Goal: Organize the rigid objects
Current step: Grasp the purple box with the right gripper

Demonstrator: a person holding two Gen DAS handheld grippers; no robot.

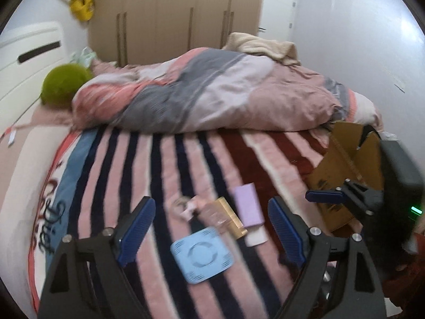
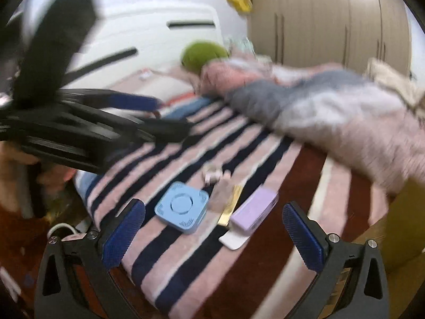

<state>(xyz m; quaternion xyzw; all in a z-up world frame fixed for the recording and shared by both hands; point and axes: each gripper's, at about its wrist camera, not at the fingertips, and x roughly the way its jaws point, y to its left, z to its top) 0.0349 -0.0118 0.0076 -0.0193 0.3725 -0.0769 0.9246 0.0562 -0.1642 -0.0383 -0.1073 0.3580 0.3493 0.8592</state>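
Observation:
On the striped blanket [image 1: 132, 175] lie a light blue square device [image 1: 202, 255], a lilac box [image 1: 248, 205], a gold flat bar [image 1: 231, 216], a white card [image 1: 255, 236] and a small clear trinket [image 1: 186, 206]. My left gripper [image 1: 212, 231] is open and empty, just above the blue device. The right gripper [image 1: 329, 195] shows at the right edge, by a cardboard box [image 1: 348, 164]. In the right wrist view my right gripper [image 2: 212, 236] is open and empty over the blue device [image 2: 182, 207], the lilac box [image 2: 255, 208], the gold bar [image 2: 231, 208] and the card [image 2: 233, 239]. The left gripper [image 2: 148, 111] crosses at the left.
A rumpled pink and grey duvet [image 1: 212, 93] covers the far half of the bed. A green round cushion [image 1: 63, 85] lies at the back left. A white headboard [image 1: 29, 61] and beige wardrobe [image 1: 175, 13] stand behind. The cardboard box [image 2: 403, 226] shows at the right.

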